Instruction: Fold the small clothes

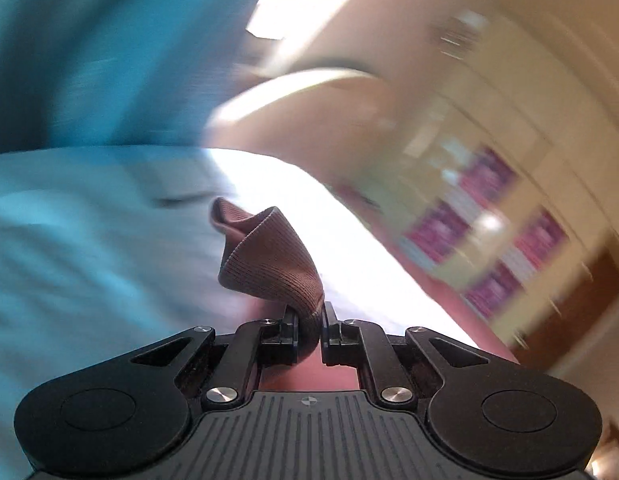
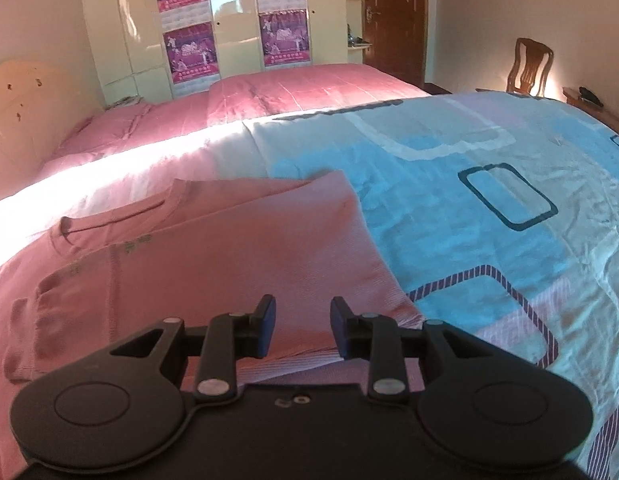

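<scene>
Left wrist view: left hand-held gripper (image 1: pixel 309 320) pinches a fold of ribbed brown-pink fabric (image 1: pixel 265 256) between its fingertips, lifted clear; background too motion-blurred to place it over the bed. Right wrist view: right hand-held gripper (image 2: pixel 302 322) spread, nothing between the pads, hovering at the near hem of the pink shirt (image 2: pixel 213 256), which lies flat near the bed's near edge, partly on the blue patterned sheet (image 2: pixel 489 200).

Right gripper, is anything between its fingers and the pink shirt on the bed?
Nothing visible. The right gripper is open just above the pink shirt, which lies flat on the bedspread with nothing on top.
</scene>
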Motion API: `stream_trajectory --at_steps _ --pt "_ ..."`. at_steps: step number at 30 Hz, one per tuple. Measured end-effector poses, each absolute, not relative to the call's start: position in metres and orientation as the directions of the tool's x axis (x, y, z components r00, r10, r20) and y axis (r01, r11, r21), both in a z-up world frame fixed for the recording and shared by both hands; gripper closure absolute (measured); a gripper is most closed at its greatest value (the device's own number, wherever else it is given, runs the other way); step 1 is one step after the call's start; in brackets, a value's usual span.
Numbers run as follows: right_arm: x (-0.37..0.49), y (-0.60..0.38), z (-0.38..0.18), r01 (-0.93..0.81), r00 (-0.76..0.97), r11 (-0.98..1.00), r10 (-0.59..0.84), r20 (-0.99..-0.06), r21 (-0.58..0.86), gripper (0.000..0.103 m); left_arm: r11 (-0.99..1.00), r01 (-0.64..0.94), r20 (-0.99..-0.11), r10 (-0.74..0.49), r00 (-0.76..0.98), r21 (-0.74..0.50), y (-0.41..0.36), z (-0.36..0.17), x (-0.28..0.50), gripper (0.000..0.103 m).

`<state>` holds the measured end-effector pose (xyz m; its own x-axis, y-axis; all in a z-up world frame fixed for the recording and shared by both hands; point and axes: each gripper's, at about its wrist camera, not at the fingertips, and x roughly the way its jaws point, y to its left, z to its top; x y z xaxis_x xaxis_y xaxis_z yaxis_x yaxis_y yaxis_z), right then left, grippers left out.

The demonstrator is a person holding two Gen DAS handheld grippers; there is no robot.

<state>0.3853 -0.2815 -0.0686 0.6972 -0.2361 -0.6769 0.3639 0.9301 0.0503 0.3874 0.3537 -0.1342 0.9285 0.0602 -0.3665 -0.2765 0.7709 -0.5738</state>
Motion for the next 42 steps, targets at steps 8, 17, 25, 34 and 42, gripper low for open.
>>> stream_trajectory --at_steps 8,17,25,34,42 --pt "0.380 -0.280 -0.053 0.337 0.744 0.928 -0.160 -0.649 0.158 0.073 0.867 0.061 -0.344 -0.260 0.902 -0.494 0.183 -0.100 0.465 0.094" --pt "0.376 -0.297 -0.062 0.340 0.753 0.897 -0.080 -0.653 0.283 0.072 0.927 0.271 -0.514 -0.371 0.774 -0.260 0.000 -0.102 0.529 0.094" --pt "0.372 -0.312 -0.069 0.286 0.752 0.887 0.027 -0.659 0.362 0.040 0.887 0.431 -0.642 -0.427 0.637 -0.162 -0.098 -0.126 0.515 0.046" --pt "0.397 -0.296 -0.092 0.196 0.714 0.881 0.172 -0.679 0.430 0.053 0.967 0.242 -0.569 -0.245 0.785 -0.082 0.033 -0.104 0.429 0.046" --pt "0.433 -0.264 -0.107 0.142 0.681 0.887 0.235 -0.693 0.439 0.071 1.000 0.005 -0.649 0.004 0.761 0.013 0.124 -0.136 0.411 0.052"
